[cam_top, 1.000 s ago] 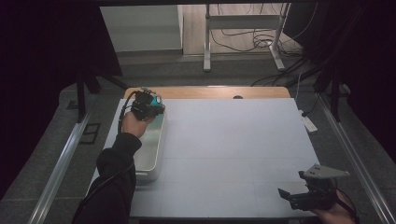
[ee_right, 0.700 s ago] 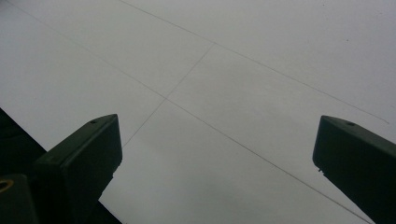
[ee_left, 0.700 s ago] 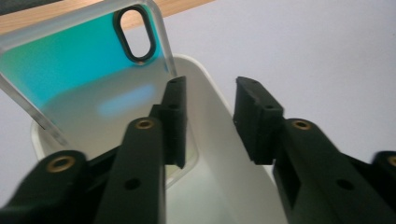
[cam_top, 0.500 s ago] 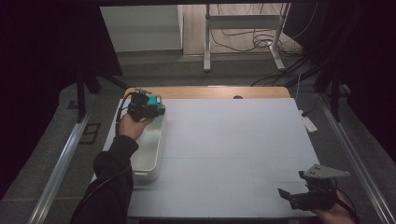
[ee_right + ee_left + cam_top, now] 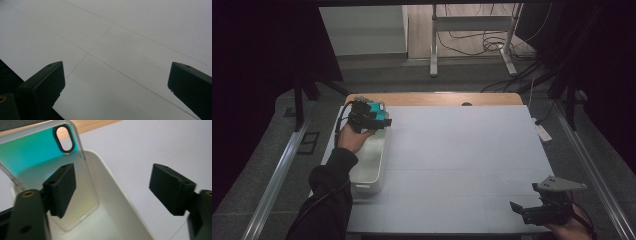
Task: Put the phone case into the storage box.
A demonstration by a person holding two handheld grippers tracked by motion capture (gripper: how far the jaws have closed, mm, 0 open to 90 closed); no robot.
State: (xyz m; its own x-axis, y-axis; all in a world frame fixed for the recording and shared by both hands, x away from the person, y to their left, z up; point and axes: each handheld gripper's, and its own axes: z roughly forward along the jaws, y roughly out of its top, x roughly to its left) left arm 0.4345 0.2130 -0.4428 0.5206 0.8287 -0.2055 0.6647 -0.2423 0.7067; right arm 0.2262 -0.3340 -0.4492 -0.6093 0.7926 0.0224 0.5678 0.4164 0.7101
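Since the translucent teal phone case (image 5: 45, 162) leans upright in the white plastic bin (image 5: 120, 202), touching the left gripper's (image 5: 117, 185) just-opened, released jaws, the empty, open right gripper (image 5: 539, 210) sits far away.

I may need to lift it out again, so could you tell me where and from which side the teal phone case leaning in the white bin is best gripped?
Probably by the phone case's upper end near the camera cutout, coming from above. It leans tilted against the white bin's wall with that end above the rim, so both thin faces look reachable there; the lower end sits deep inside. The left gripper, jaws just opened, hangs close.
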